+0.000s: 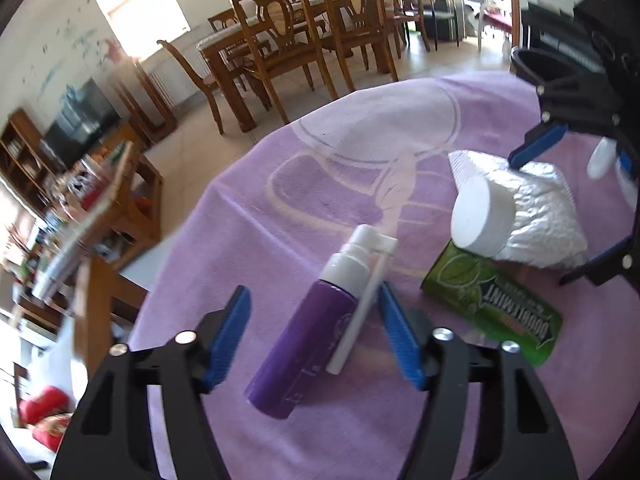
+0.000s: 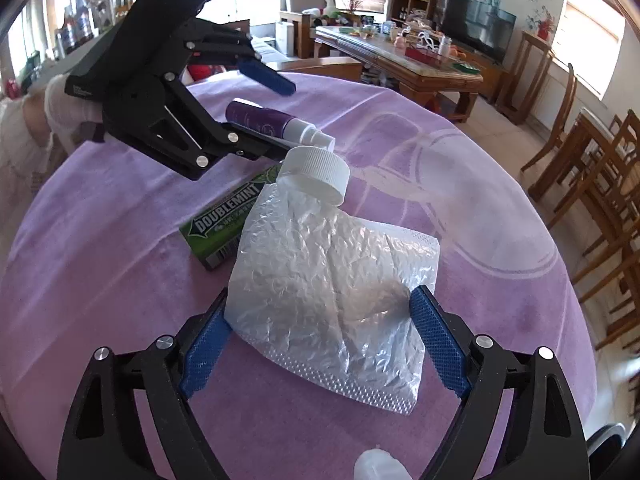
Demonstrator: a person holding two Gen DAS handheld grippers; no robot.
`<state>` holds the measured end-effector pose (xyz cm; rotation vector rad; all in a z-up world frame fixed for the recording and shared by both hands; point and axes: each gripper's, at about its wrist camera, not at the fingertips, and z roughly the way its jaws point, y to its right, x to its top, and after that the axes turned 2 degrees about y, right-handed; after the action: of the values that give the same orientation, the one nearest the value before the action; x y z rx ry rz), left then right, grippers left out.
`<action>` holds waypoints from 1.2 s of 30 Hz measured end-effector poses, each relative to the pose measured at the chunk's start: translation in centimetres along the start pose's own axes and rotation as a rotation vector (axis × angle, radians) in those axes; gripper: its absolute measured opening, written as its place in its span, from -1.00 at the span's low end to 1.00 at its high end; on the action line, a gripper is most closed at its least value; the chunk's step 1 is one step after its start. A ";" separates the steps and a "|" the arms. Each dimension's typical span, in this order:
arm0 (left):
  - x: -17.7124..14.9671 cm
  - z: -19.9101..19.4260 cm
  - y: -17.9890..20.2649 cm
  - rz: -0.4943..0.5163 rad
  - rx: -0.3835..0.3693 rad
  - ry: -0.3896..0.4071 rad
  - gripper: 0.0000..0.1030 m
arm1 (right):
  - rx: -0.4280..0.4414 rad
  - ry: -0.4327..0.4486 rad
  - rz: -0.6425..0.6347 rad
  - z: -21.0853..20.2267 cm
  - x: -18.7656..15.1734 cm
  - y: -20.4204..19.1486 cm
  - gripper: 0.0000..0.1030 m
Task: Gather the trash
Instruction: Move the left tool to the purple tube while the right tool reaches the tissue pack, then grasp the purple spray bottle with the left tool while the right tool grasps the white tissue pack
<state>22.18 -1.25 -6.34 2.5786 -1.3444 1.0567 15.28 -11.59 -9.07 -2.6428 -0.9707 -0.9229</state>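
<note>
Left hand-held gripper tilted down, open astride spray bottle, right hand-held gripper tilted down, pads touching pouch edges, grip uncertain, on desk

Wooden dining chairs ring a table on pale tiles; bright windows (blown out), dark television.

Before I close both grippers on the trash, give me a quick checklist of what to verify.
1. Purple spray bottle between the left gripper fingers: ok.
2. Left pads touching the bottle: cannot tell; a gap shows on one side.
3. Crinkled pouch between the right gripper fingers: ok.
4. Right pads pressing the pouch: cannot tell.
5. Doublemint pack clear of both grips: not ok, the pouch overlaps it.
6. Bin in view: cannot tell.
</note>
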 end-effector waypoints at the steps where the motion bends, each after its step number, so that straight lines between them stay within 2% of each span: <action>1: -0.1 -0.1 0.0 -0.014 -0.010 0.003 0.02 | 0.003 0.003 0.002 -0.2 0.0 0.1 0.55; 3: -0.3 -0.1 -0.1 -0.058 -0.036 0.009 -0.13 | 0.005 0.014 0.005 -0.5 0.0 0.0 0.45; 5: -0.6 -0.4 0.0 -0.098 -0.026 0.008 -0.23 | 0.005 0.024 0.006 -0.9 -0.1 -0.2 0.28; 6: -0.8 -0.6 0.1 -0.117 -0.025 0.004 -0.36 | 0.006 0.029 0.011 -1.2 -0.1 -0.3 0.24; 10: -1.5 -1.6 0.8 -0.192 -0.002 -0.011 -0.39 | 0.011 0.045 0.034 -2.4 -0.6 -0.5 0.08; 14: -2.3 -3.1 1.2 -0.252 0.008 0.002 -0.39 | 0.054 0.083 0.087 -4.4 -1.6 -0.4 0.05; 18: -2.8 -6.4 2.2 -0.325 0.026 0.074 -0.40 | 0.108 0.159 0.153 -7.2 -2.7 -0.7 0.05; 20: -2.7 -8.1 3.3 -0.353 0.035 0.117 -0.62 | 0.138 0.207 0.191 -9.0 -3.2 -0.6 0.05; 22: -2.2 -9.7 4.7 -0.380 0.040 0.155 -0.64 | 0.142 0.246 0.211 -10.7 -3.8 -0.7 0.05; 27: -1.0 -11.0 6.6 -0.412 0.072 0.148 -0.68 | 0.155 0.300 0.249 -13.6 -5.4 -1.3 0.05; 29: -1.5 -10.2 6.5 -0.449 0.077 0.099 -0.66 | 0.156 0.310 0.255 -14.5 -6.3 -1.3 0.05; 33: -3.3 -8.4 6.1 -0.529 0.140 0.021 -0.59 | 0.161 0.321 0.271 -15.7 -7.8 -1.1 0.05; 35: -3.6 -7.6 6.3 -0.544 0.129 -0.009 -0.26 | 0.164 0.325 0.283 -16.0 -8.3 -1.0 0.05; 36: -3.5 -7.3 6.6 -0.540 0.130 -0.014 0.08 | 0.166 0.328 0.291 -16.1 -8.7 -0.9 0.05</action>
<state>11.94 -0.39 -4.53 2.7916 -0.5276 1.0438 1.58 -21.24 -1.61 -2.3144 -0.5427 -1.1028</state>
